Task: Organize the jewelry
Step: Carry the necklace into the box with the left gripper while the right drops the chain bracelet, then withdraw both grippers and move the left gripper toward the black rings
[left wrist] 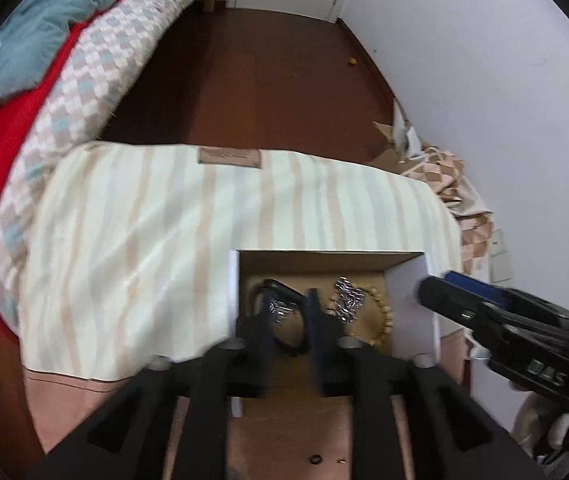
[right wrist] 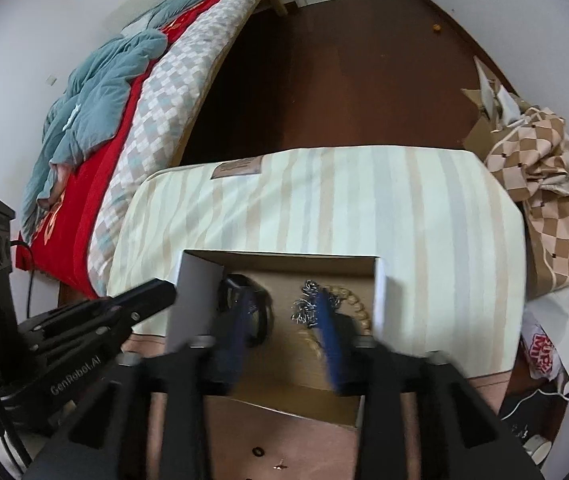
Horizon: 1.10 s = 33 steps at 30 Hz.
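Cardboard box (left wrist: 324,258) is set on the striped cloth (left wrist: 164,220) covering the table, open top up, so the jewelry is kept corralled in one place. Inside are seen a silver chain cluster (left wrist: 348,294), a wooden bead bracelet (left wrist: 382,312) curled along the right wall, and a dark band (right wrist: 262,318) on the left side of the floor.

Left tongs (left wrist: 290,300) are held over the box interior, spread apart with nothing clamped; something silvery lies by the left tip, but contact cannot be confirmed. Placement is judged as a lineup for a pick.

Right tongs (right wrist: 284,312) are likewise released, blue fingers (right wrist: 330,332) straddling the chain cluster region, nothing gripped. In the left view they are seen near the box's right wall, possibly to steady it; contact cannot be told.

Small ring (right wrist: 259,450) and a tiny gold piece (right wrist: 280,467) are left on the table in front of the box, judged as still to be sorted.
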Each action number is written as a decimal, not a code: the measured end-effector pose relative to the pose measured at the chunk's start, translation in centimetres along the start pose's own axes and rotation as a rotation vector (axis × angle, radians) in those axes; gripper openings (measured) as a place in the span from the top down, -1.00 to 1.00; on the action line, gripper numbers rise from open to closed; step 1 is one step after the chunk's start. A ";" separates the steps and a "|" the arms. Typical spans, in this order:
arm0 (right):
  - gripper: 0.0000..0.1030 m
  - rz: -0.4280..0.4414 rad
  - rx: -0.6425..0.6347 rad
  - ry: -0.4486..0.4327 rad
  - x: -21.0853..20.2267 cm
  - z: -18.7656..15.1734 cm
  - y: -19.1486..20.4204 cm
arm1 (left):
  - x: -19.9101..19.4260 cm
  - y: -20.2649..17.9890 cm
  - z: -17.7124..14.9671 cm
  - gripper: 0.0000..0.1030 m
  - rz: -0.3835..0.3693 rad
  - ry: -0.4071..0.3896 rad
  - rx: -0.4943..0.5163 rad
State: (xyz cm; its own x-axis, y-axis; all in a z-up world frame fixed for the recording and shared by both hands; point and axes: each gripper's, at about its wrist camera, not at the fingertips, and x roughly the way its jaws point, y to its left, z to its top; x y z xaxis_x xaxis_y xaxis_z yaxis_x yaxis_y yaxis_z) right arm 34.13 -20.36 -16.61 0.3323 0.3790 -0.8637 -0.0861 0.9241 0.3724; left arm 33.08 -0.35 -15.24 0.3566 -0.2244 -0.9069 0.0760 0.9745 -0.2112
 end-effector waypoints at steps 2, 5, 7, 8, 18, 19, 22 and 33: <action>0.03 -0.048 -0.008 -0.021 -0.7 -0.5 -0.1 | -0.6 -0.1 -0.2 -0.53 0.052 -0.038 0.013; -0.36 -0.162 -0.033 -0.047 -1.6 -1.8 -0.2 | -1.4 -0.1 -0.8 -0.57 0.112 -0.082 0.029; -0.63 -0.220 -0.049 -0.059 -1.8 -2.8 -0.2 | -1.6 0.0 -1.4 -0.70 0.151 -0.095 0.037; -0.67 -0.250 -0.055 -0.063 -1.8 -3.2 -0.3 | -1.6 0.0 -1.8 -0.84 0.168 -0.100 0.039; -0.97 -0.375 -0.054 -0.087 -1.8 -7.2 -0.3 | -1.9 0.1 -5.8 -0.99 0.266 -0.105 0.056; -0.98 -0.375 -0.052 -0.091 -2.0 -7.4 -0.1 | -2.1 0.0 -6.1 -0.99 0.269 -0.108 0.057; -0.98 -0.373 -0.045 -0.107 -2.7 -8.0 0.2 | -2.8 0.0 -6.7 -0.99 0.272 -0.118 0.055; -0.98 -0.378 -0.058 -0.206 -7.9 -11.2 3.2 | -8.6 -1.3 -10.2 -0.99 0.312 -0.231 0.053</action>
State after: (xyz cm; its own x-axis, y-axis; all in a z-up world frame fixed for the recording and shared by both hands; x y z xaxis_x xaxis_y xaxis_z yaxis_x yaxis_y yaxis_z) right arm 20.69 -19.90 -12.38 0.5304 0.0013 -0.8478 0.0264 0.9995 0.0181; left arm 20.43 0.22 -10.90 0.5701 0.0844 -0.8172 -0.0236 0.9960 0.0863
